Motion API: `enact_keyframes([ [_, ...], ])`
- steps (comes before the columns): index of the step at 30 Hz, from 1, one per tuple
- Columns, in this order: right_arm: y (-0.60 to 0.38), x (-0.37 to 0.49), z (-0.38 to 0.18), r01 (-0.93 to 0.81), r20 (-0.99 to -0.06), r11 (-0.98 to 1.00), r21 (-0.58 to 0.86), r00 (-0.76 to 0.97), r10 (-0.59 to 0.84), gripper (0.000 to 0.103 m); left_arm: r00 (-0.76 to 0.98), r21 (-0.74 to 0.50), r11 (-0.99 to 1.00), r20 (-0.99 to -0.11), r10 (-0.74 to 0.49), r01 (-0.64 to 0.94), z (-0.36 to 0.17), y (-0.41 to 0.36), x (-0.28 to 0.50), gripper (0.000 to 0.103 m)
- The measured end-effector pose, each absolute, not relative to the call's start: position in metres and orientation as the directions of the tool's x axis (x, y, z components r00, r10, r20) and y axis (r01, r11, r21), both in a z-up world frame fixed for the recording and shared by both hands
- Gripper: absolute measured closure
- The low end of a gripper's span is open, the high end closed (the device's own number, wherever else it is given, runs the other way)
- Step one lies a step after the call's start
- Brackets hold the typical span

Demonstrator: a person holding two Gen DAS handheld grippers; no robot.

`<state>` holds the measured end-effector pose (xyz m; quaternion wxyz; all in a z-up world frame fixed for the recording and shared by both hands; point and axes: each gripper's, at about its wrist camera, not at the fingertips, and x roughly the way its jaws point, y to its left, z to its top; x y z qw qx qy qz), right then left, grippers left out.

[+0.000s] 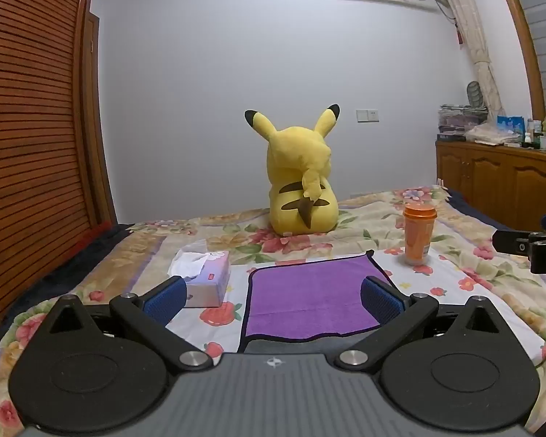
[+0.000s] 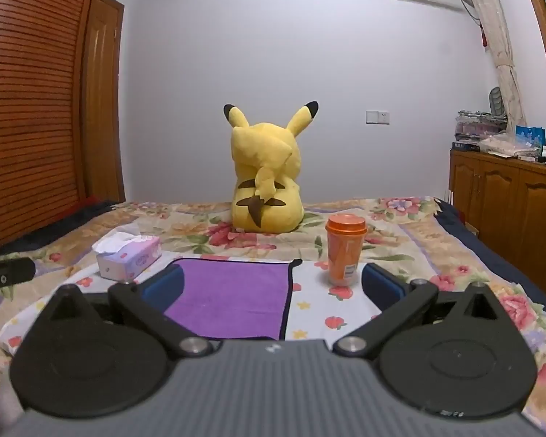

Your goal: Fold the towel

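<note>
Bed inventory: one purple towel [image 1: 311, 293], three bystanders, my two grippers empty

On the floral bedspread [image 1: 466, 266] the towel lies flat, its near edge just before me; one tissue box [image 1: 204, 280] sits just left of it, one orange lidded cup [image 1: 418, 235] stands upright off its far right corner, and one yellow plush toy [image 1: 300, 185] sits well behind, back turned to me. Nothing lies on the towel. My left gripper [image 1: 273, 296] is spread wide over the towel, holding nothing; whether it touches the cloth I cannot tell. My right gripper [image 2: 273, 286] is equally wide and empty, straddling the towel's right edge, with the cup seen just inside its right finger. Wooden cabinet [image 2: 509, 196] at right, cluttered on top
</note>
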<state>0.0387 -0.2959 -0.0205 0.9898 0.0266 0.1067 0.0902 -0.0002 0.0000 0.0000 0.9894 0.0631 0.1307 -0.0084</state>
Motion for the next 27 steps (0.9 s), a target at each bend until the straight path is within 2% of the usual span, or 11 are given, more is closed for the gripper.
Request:
enact_keyframes([
  [27,-0.2979,0.037,-0.0185,-0.171,-0.205,0.983,0.062,0.962,0.18,0.0,0.965,0.121,0.992,-0.263,0.0,0.033,0.0,0.0,-0.0001,0.0],
])
